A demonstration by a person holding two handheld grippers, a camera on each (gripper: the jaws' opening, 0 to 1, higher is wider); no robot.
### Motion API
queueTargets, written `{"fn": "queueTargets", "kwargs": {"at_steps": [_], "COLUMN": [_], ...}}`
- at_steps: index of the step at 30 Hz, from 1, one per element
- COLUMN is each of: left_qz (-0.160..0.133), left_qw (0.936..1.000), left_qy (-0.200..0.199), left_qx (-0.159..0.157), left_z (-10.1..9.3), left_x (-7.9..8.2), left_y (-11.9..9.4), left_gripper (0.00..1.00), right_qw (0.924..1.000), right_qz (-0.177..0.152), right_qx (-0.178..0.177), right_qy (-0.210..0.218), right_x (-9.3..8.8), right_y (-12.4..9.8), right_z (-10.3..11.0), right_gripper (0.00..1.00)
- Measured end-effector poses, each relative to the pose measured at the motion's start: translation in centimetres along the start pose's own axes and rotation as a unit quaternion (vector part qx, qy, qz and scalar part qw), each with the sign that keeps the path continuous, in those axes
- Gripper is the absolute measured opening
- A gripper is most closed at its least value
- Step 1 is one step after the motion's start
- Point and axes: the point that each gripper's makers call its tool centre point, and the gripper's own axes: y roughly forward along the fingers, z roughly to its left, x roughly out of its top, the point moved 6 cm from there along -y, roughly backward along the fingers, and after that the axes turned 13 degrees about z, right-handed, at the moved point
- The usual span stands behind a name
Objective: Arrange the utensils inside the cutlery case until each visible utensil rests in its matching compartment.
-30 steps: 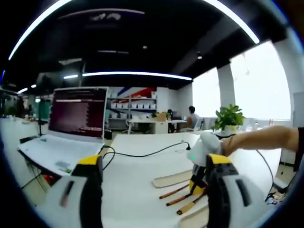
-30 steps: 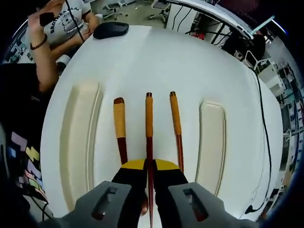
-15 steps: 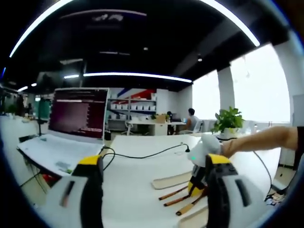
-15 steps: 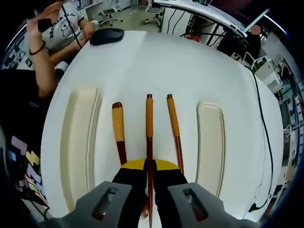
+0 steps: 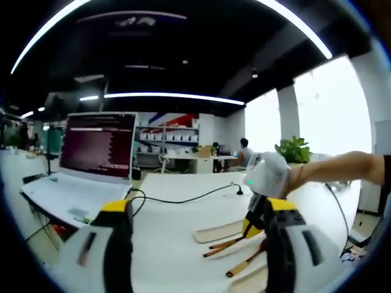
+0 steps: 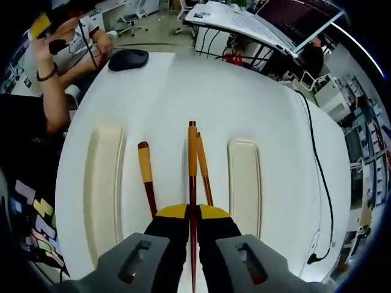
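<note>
A white round-edged table [image 5: 177, 201] fills the foreground, with an open laptop [image 5: 91, 162] on it showing a dark reddish screen, and a black cable [image 5: 183, 198] trailing across the top. Overhead, the ceiling is dark, crossed by long curved light strips [image 5: 171, 96]. Bright windows [image 5: 333, 110] line the right wall, with a green potted plant [image 5: 294, 151] before them. Farther back stand white shelves [image 5: 168, 143] and desks, where a person [image 5: 245, 149] sits. In the right gripper view, a black mouse [image 6: 128, 59] lies near the table's far edge.

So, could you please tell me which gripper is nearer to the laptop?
Left. The left gripper hangs over the table's near edge, with the laptop just ahead; the right gripper works further off, over the utensils.
</note>
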Motion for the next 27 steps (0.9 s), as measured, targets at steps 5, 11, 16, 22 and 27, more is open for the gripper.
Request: {"fn": "queueTargets", "kwargs": {"at_steps": [5,11,16,22,27], "left_qz": [-0.003,-0.010,-0.010,-0.010,-0.010], "left_qw": [1.0000,0.9999,0.9998,0.9998,0.9998], "left_qy": [-0.003,-0.006,-0.010,-0.011,-0.008], "left_qx": [0.005,0.009,0.014,0.016,0.016], "left_z": [0.1,0.4,0.7,0.6,0.5], "left_x": [0.0,0.1,0.0,0.0,0.0], "left_y": [-0.5,-0.8,-0.9,-1.0,-1.0], "left_gripper": [0.94,0.94,0.93,0.93,0.93], "right_qw": [1.0000,0.9998,0.9999,0.9990,0.9992], "right_qz": [0.004,0.020,0.015,-0.002,-0.011], "right_qx": [-0.006,0.001,0.006,0.039,0.036], "right_qy": [-0.006,-0.003,-0.001,0.020,0.012], "right_x": [0.5,0.4,0.2,-0.1,-0.4], "right_y": [-0.5,-1.2,-2.1,-3.0,-3.5], "right_z": [0.5,2.1,3.4,4.4,5.4], "right_gripper": [0.02,0.02,0.02,0.02,0.02]}}
